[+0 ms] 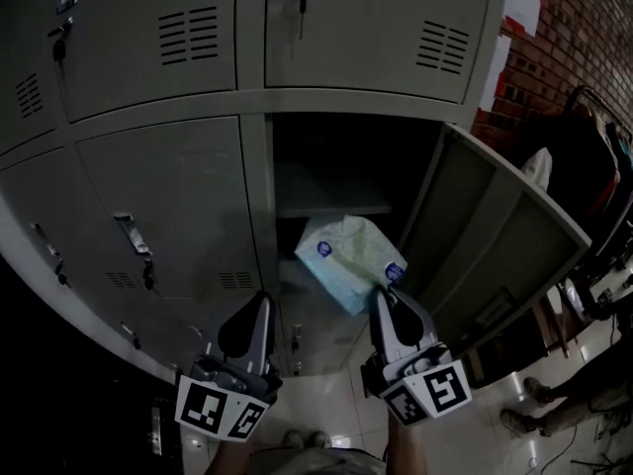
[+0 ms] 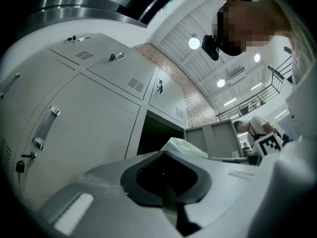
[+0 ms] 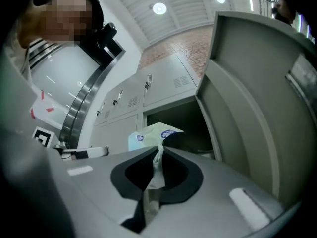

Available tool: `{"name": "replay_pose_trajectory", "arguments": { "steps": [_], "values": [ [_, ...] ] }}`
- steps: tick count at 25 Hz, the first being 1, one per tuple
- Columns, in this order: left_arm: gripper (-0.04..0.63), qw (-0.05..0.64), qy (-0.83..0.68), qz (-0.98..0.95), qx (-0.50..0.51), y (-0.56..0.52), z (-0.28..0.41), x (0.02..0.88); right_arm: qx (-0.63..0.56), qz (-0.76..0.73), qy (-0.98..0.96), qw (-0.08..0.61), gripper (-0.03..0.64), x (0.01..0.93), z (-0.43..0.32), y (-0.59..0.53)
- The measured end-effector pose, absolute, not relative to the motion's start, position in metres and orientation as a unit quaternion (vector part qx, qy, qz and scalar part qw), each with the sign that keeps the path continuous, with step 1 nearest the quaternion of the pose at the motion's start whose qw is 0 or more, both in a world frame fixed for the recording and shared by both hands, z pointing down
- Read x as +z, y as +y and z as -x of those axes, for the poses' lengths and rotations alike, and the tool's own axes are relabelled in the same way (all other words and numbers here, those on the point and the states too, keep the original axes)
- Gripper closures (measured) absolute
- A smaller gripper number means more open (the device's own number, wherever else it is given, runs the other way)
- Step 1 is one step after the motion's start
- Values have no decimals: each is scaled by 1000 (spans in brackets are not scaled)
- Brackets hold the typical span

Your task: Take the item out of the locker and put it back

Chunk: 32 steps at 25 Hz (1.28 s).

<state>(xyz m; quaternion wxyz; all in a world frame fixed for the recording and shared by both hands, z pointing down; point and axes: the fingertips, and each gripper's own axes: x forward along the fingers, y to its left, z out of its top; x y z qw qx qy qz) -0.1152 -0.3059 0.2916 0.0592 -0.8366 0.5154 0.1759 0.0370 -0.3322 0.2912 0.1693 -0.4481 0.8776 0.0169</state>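
left tongs (image 1: 261,303): together, empty | right tongs (image 1: 380,295): clamped on tissue pack (image 1: 346,260) corner | open locker (image 1: 331,181) behind

Pale blue-white packet (image 1: 348,265) (round blue marks), grey lockers (image 1: 168,196), red brick wall (image 1: 554,38).

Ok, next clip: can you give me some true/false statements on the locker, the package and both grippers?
1. The right gripper is shut on an edge of the pale blue-and-green plastic-wrapped package. True.
2. The grey metal locker door beside the package is closed. False: it stands swung open, to the right of the dark compartment.
3. The left gripper also grips the package. False: its jaws are together with nothing between them, apart from the package.
4. The grey locker door with the handle, left of the open compartment, is closed. True.
5. The package lies on the floor. False: it is held up at the locker opening.
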Motion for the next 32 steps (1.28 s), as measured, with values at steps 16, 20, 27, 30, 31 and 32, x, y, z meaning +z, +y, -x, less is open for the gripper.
{"name": "replay_pose_trajectory", "arguments": {
  "steps": [16, 20, 27, 30, 31, 32],
  "values": [
    [592, 59, 515, 835, 185, -303, 106, 291, 27, 437, 884, 165, 605, 285, -37, -314],
    [592, 58, 513, 836, 187, -303, 103, 291, 23, 433, 886, 166, 604, 286, -36, -311],
    [592, 57, 510, 838, 186, -301, 99, 290, 20, 432, 886, 166, 604, 286, -38, -309],
    [592, 56, 511, 837, 187, -301, 101, 290, 19, 432, 886, 165, 604, 287, -38, -309],
    [591, 56, 512, 837, 187, -301, 101, 291, 19, 432, 887, 165, 604, 287, -38, -309],
    [592, 55, 512, 836, 188, -301, 102, 291, 18, 431, 887, 166, 604, 288, -38, -308]
  ]
}}
